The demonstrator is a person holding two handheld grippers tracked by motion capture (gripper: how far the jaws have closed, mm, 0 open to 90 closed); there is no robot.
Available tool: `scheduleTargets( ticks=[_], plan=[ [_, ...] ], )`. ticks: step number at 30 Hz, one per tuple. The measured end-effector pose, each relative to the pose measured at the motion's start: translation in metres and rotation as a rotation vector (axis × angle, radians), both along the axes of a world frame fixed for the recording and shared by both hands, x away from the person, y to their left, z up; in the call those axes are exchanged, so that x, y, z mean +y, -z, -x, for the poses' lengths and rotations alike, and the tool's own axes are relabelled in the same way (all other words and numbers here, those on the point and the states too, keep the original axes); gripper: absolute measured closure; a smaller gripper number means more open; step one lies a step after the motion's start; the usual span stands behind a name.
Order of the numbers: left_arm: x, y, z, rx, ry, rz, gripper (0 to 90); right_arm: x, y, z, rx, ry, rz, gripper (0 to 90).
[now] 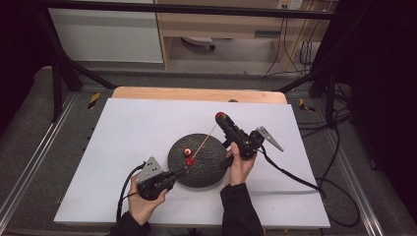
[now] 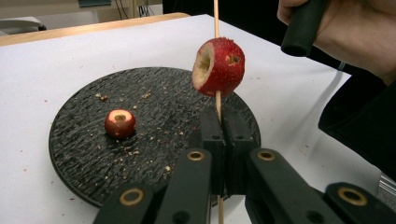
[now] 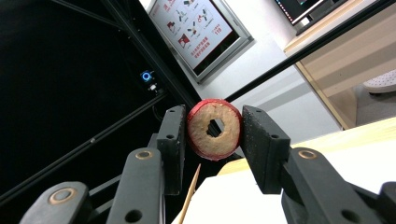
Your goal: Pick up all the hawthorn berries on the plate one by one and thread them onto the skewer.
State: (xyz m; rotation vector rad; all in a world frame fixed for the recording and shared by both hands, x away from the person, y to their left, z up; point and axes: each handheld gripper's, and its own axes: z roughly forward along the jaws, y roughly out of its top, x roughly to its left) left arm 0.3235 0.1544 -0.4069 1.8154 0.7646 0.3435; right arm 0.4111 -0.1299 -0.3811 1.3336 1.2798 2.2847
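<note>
A thin wooden skewer point(image 1: 204, 142) slants over the dark round plate point(image 1: 211, 169). My left gripper point(image 2: 218, 117) is shut on its lower end. A red cored fruit point(image 2: 218, 67) is threaded on the skewer just above the jaws, hanging over the plate point(image 2: 84, 144). A second, smaller red cored fruit point(image 2: 120, 123) lies on the plate's left part. My right gripper point(image 1: 221, 119) is raised past the plate's far right edge, near the skewer's upper end. It is shut on a third red fruit point(image 3: 214, 129), whose pale cut face with a hole faces the camera. The skewer's tip point(image 3: 190, 196) points up just below it.
The plate sits mid-table on a white sheet point(image 1: 123, 128) laid over a wooden tabletop point(image 1: 196, 93). Crumbs are scattered over the plate. Black frame bars and cables surround the table. The person's right hand point(image 2: 355, 32) is close at the upper right of the left gripper view.
</note>
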Motion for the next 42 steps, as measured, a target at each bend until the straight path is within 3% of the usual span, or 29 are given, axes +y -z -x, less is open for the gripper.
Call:
scheduleTargets(
  ticks=[20,33,42],
  plan=[
    [-0.003,0.001,-0.002,0.001,-0.016,0.014,88.4,0.002,0.002,0.001,-0.006,-0.007,-0.004,61.6],
    [-0.018,-0.001,-0.004,-0.015,-0.049,0.05,88.4,0.006,0.007,0.003,-0.002,-0.022,-0.021,61.7],
    [-0.024,-0.003,-0.011,-0.001,-0.06,0.062,88.4,0.01,0.013,0.008,0.009,-0.043,0.01,61.8]
  ],
)
